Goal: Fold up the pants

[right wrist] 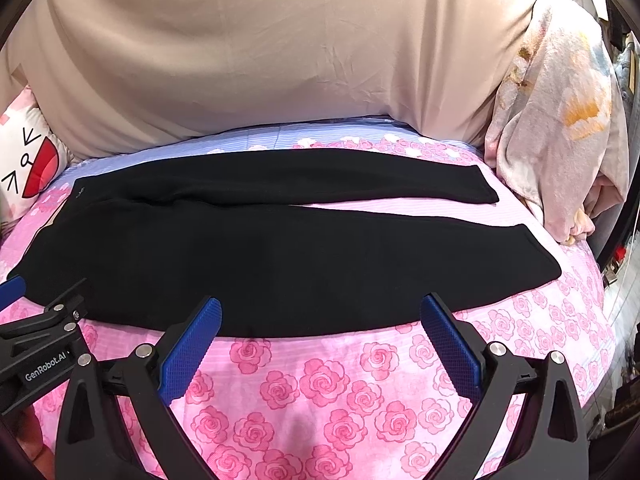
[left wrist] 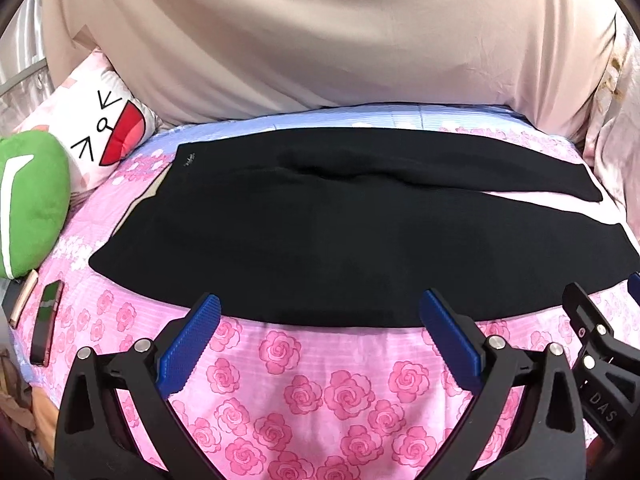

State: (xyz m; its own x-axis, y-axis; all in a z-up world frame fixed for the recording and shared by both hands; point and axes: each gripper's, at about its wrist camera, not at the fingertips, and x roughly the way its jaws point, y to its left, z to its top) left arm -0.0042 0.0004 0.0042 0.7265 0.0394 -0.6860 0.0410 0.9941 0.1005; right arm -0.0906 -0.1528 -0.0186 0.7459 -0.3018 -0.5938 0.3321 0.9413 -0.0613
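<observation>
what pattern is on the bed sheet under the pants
Pink roses on a pink sheet, clearest in the right wrist view.

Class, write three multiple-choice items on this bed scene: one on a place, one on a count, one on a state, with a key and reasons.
1. Where does the green cushion lie relative to the black pants?
A. near the waistband end
B. near the leg ends
C. on top of them

2. How many phones lie at the bed's left edge?
A. none
B. two
C. four

3. How is the left tool?
A. shut on the pants
B. shut on the bedsheet
C. open, holding nothing

Key: 1 A, the cushion sits left, beside the waistband. 2 B, two lie side by side below the cushion. 3 C, its blue fingers stand wide apart with only bedsheet and pants edge between.
</observation>
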